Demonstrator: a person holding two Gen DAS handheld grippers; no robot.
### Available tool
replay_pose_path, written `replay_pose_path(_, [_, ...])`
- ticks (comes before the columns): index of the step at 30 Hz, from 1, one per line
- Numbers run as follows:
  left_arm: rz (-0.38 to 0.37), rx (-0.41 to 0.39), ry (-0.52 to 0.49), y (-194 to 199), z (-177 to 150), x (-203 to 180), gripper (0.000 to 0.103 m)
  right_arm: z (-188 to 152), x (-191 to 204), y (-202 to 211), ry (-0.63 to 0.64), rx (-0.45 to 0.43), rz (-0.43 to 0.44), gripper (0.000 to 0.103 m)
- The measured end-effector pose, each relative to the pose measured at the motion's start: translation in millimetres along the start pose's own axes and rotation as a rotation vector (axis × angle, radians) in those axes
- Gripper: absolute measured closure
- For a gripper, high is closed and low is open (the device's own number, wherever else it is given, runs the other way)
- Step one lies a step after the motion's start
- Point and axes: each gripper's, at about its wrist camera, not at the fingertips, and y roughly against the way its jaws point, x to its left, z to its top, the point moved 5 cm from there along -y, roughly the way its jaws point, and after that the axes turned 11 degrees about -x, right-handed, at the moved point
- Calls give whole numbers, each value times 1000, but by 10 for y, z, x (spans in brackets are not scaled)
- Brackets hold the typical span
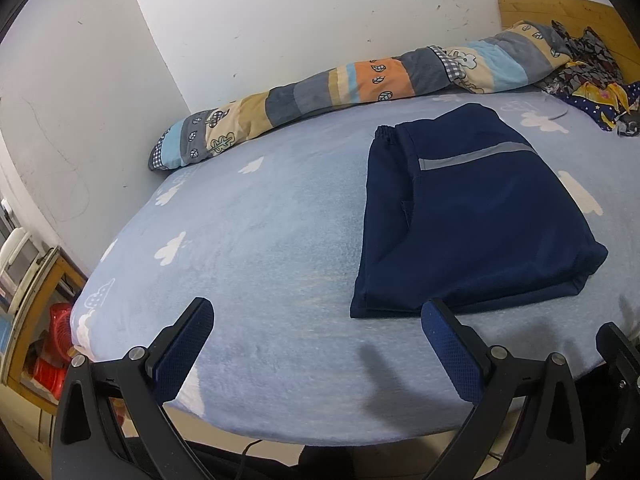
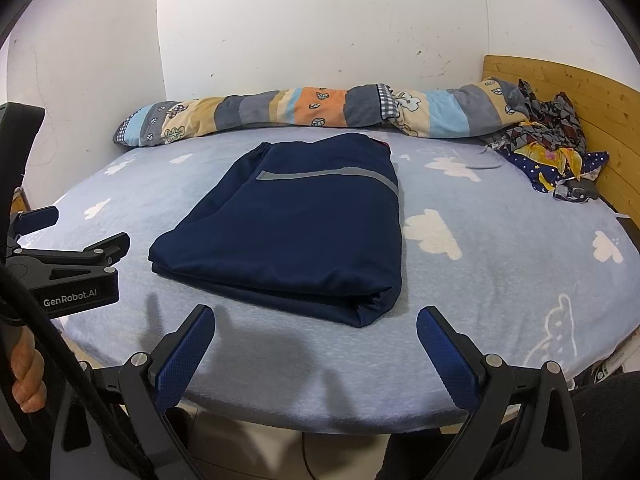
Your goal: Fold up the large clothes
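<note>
One folded garment (image 2: 296,232), dark blue with a single grey stripe (image 2: 320,176) across it, lies flat on the bed (image 2: 500,280). In the right wrist view it occupies the centre of the frame; in the left wrist view the same garment (image 1: 472,216) sits right of centre. An elastic waistband (image 1: 386,133) shows at its far edge.

Two hand-held grippers are present. The left hand-held gripper (image 1: 318,312) fills the bottom of the left wrist view, fingers spread wide and empty, its right fingertip (image 1: 434,312) overlapping the near edge of the garment in the picture; contact cannot be confirmed. The right hand-held gripper (image 2: 316,318) fills the bottom of the right wrist view, also spread wide and empty, just in front of the garment.

The bed carries one light blue sheet printed with white clouds. One rolled patchwork quilt (image 2: 304,114) lies along the far edge against the wall (image 2: 320,20). One pile of crumpled patterned cloth (image 2: 552,148) sits at the upper right, beside a wooden headboard (image 2: 560,84); the separate pieces in the pile cannot be counted.

At the left edge of the right wrist view, the left hand-held gripper's body, marked "GenRobot.AI", is partly cut off, and the fingers of one hand (image 2: 26,376) grip its handle. Red items (image 1: 54,356) on a shelf at lower left of the left wrist view are too distorted to identify.
</note>
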Motion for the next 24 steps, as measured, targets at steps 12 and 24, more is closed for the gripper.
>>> replay_pose_path(12, [2,0,-3,0,-6,3,0,-7,9,-1,0,2,-1,0])
replay_pose_path(24, [-16,7,14,5,-8,-6,0,-1,5,32,12,-13,-2,0])
